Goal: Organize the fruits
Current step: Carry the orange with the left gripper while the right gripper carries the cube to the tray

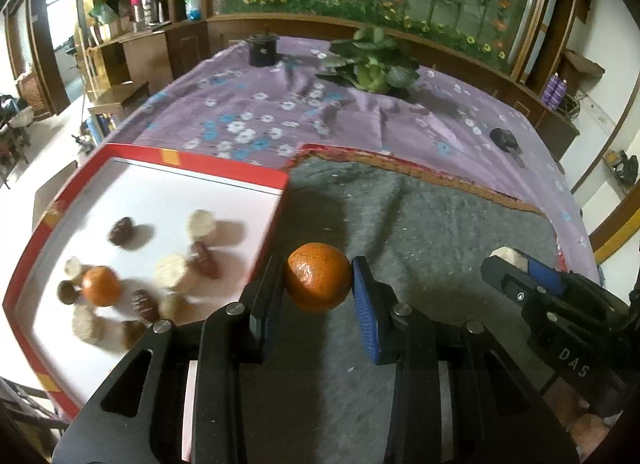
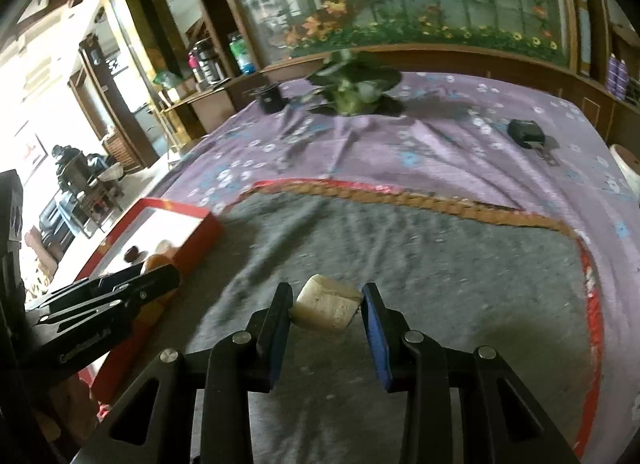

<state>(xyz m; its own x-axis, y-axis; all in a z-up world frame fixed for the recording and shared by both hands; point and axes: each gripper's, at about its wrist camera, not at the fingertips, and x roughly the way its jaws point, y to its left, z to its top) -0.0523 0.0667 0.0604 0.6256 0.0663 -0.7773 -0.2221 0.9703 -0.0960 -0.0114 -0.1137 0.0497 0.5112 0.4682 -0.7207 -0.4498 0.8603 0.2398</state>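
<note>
My left gripper (image 1: 318, 280) is shut on an orange (image 1: 318, 282) and holds it above the grey mat (image 1: 420, 232), just right of the red-rimmed white tray (image 1: 168, 192). The tray holds another orange (image 1: 101, 286), several dark brown fruits (image 1: 122, 230) and several pale round pieces (image 1: 201, 224). My right gripper (image 2: 326, 304) is shut on a pale cream chunk (image 2: 326, 304) above the mat (image 2: 400, 256). It shows at the right in the left wrist view (image 1: 516, 264). The tray shows at the left in the right wrist view (image 2: 200, 224), with the left gripper (image 2: 120, 292) beside it.
A purple flowered cloth (image 1: 280, 112) covers the table. On it stand a leafy green plant (image 1: 372, 64), a black cup (image 1: 262, 49) and a small black device (image 1: 504, 140). Wooden shelves with bottles (image 1: 150, 0) stand behind at the left.
</note>
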